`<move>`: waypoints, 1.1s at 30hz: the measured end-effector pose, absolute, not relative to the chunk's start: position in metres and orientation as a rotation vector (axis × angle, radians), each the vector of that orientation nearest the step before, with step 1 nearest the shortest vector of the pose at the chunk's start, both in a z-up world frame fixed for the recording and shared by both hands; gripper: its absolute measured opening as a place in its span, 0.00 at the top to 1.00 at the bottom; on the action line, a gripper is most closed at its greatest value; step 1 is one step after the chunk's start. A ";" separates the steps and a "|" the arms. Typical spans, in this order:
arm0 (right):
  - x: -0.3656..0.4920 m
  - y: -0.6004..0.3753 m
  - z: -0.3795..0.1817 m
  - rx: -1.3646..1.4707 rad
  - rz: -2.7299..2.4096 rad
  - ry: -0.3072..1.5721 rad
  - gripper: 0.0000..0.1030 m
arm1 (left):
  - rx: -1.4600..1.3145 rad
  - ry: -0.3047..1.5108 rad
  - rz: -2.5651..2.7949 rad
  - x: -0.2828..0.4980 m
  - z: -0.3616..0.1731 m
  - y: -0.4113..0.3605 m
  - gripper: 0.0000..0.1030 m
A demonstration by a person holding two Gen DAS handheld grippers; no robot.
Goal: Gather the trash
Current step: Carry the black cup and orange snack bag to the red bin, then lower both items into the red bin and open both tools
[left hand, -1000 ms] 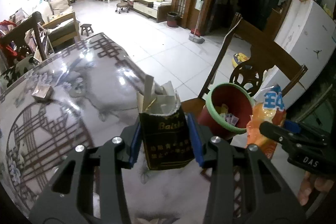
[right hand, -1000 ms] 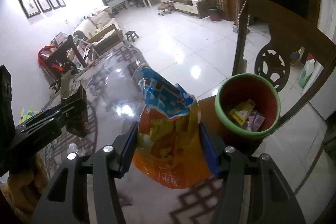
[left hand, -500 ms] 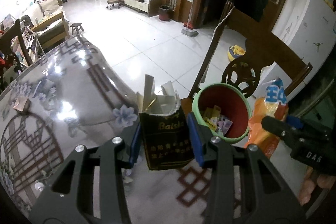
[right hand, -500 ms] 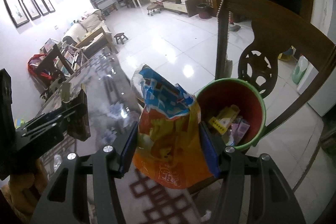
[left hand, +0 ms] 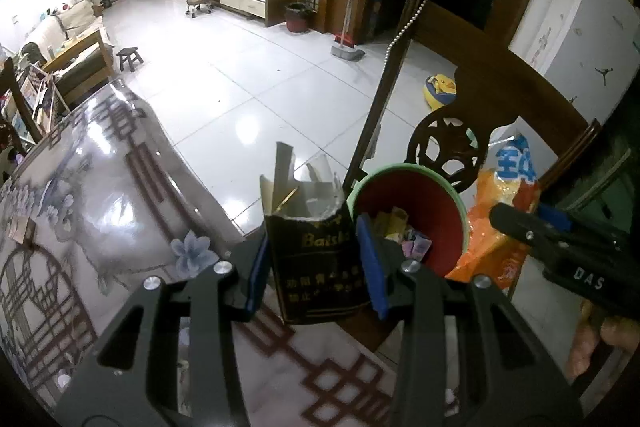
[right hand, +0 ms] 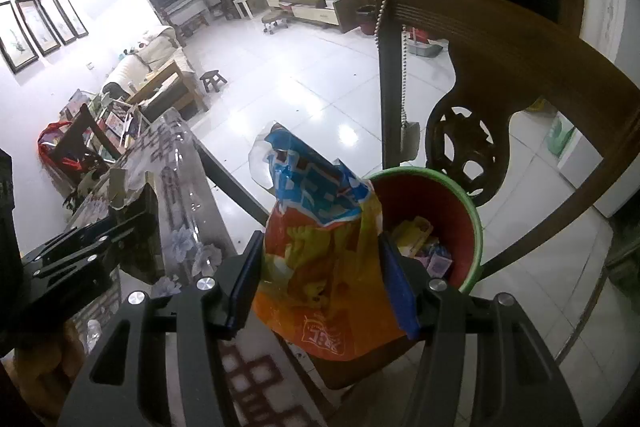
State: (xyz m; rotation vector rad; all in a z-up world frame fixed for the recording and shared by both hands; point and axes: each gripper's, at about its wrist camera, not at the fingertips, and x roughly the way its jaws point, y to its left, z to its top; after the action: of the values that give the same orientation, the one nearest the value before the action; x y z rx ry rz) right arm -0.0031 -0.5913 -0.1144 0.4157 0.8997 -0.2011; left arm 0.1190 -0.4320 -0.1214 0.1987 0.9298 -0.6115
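We've got the left gripper [left hand: 316,263] clamped on a torn black packet [left hand: 318,259] and the right gripper [right hand: 322,279] squeezing an orange snack bag [right hand: 324,267], both just beside the bin [right hand: 468,203] on the chair [right hand: 500,59].

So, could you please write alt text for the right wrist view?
The right tongs grip an orange and blue snack bag beside a red bin with a green rim holding wrappers, which stands on a wooden chair. At left, the left tongs hold a dark torn packet.

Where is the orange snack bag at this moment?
In the right wrist view, the orange snack bag sits clamped in the right claw, just left of the red bin.
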 end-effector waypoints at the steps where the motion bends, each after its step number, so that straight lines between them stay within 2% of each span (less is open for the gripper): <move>1: -0.002 -0.593 -0.115 0.413 -0.204 0.900 0.47 | 0.202 0.932 -0.615 0.121 -0.122 -0.435 0.62; 22: 0.025 -0.662 -0.166 0.473 -0.297 0.922 0.46 | 0.180 1.109 -0.728 0.151 -0.173 -0.517 0.62; 27: 0.032 -0.679 -0.185 0.465 -0.320 0.936 0.44 | 0.164 1.113 -0.773 0.155 -0.172 -0.538 0.62; 29: 0.033 -0.684 -0.189 0.452 -0.341 0.941 0.35 | 0.159 1.114 -0.795 0.156 -0.172 -0.546 0.61; 30: 0.033 -0.687 -0.190 0.435 -0.370 0.940 0.33 | 0.154 1.120 -0.807 0.157 -0.174 -0.549 0.58; 31: 0.031 -0.690 -0.189 0.413 -0.411 0.936 0.30 | 0.151 1.132 -0.816 0.158 -0.176 -0.553 0.44; 33: 0.026 -0.697 -0.186 0.409 -0.451 0.925 0.29 | 0.130 1.127 -0.828 0.157 -0.175 -0.555 0.31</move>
State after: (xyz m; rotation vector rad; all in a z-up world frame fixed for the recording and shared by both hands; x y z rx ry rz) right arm 0.0261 -0.6972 -0.1865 0.4086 0.9250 -0.4513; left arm 0.1567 -0.5545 -0.1754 0.1301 1.1274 -0.8276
